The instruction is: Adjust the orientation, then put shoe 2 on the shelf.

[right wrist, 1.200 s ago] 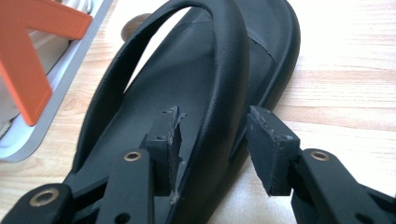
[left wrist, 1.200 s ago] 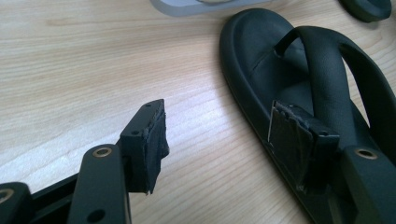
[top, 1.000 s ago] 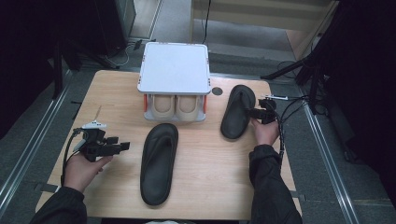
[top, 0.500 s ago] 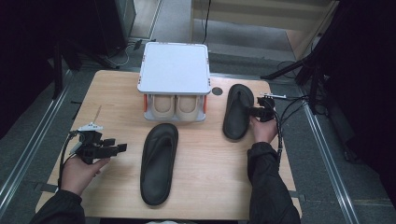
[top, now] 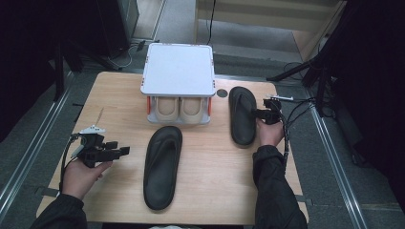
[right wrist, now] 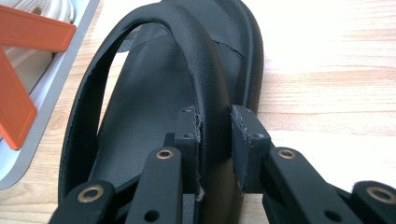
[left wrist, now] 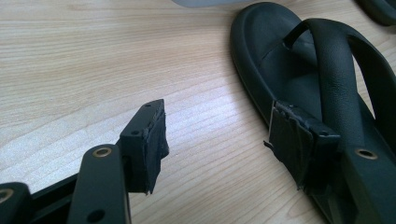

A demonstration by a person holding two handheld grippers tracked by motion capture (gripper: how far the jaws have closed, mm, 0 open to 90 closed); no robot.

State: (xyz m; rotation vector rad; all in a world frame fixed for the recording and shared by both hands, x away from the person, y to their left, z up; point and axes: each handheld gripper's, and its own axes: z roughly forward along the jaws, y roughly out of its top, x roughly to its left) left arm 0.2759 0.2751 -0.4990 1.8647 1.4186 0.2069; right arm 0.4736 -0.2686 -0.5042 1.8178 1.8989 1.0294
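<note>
Two black flip-flop sandals lie on the wooden table (top: 215, 191). One sandal (top: 162, 167) is in the middle, the other (top: 242, 114) at the right, beside the rack. My right gripper (top: 261, 114) reaches in from that sandal's right side. Its jaws have just been closing, and in the right gripper view (right wrist: 215, 126) the pads press on both sides of the sandal's strap (right wrist: 205, 70). At the left, my left gripper (top: 119, 148) is held open just above the table. In the left gripper view (left wrist: 215, 144) its jaws hold nothing, and the middle sandal (left wrist: 261, 60) lies just beyond one jaw.
A white shoe rack (top: 179, 69) with orange brackets stands at the back centre, with a beige pair of shoes (top: 179, 109) under its shelf. Its edge (right wrist: 56, 88) is close on the left of the gripped sandal. A small dark disc (top: 221, 93) lies by the rack.
</note>
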